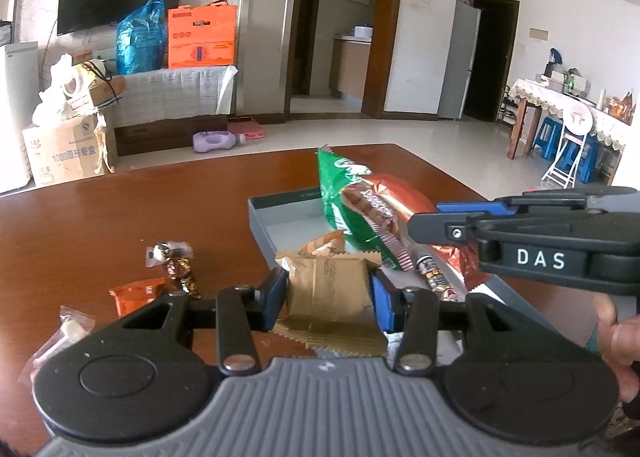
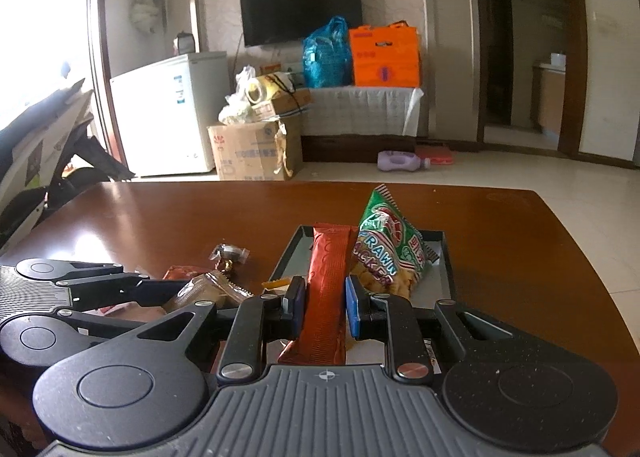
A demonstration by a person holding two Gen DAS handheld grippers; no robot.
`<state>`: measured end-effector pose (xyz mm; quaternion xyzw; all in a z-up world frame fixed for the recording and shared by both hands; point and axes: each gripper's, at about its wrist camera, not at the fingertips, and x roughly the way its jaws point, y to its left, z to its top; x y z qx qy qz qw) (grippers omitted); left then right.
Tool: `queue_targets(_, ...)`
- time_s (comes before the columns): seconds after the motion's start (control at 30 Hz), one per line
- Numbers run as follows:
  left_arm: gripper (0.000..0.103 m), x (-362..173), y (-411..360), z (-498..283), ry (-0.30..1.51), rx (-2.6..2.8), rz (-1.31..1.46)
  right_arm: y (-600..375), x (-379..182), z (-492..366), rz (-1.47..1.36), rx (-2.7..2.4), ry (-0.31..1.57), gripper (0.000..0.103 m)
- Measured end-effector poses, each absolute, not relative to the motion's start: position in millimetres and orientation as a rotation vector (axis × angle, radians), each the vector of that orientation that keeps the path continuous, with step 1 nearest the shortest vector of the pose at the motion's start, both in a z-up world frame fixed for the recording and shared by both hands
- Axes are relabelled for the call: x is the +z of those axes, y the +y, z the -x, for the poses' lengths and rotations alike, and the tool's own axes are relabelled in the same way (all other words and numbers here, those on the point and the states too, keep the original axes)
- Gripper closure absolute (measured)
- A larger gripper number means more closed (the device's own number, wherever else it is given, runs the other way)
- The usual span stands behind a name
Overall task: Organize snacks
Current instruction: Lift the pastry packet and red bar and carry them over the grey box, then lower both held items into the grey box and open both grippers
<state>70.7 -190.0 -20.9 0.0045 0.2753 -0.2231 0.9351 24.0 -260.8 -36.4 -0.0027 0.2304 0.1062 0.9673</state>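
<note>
Living-room counter (image 1: 120,209) carries a grey tray (image 1: 280,213) collecting snacks; left gripper (image 1: 330,293), jaws closed on a tan packet (image 1: 328,289) at the tray's near edge; right gripper (image 2: 324,307) pinches a red bar (image 2: 326,297) over the tray, likely for placing.

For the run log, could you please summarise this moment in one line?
left gripper: shut on tan packet | right gripper: shut on red bar | tray: holds prawn crackers | table: loose snacks remain
</note>
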Motion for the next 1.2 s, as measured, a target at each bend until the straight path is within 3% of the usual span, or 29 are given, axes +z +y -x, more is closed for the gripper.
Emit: queue_targets(1.2, 0.059, -41.1, -239.0, -80.6, 0.618, -0.540, -0.065, -303.4, -78.9, -38.3, -0.024, 0.155, 0.572, 0.080)
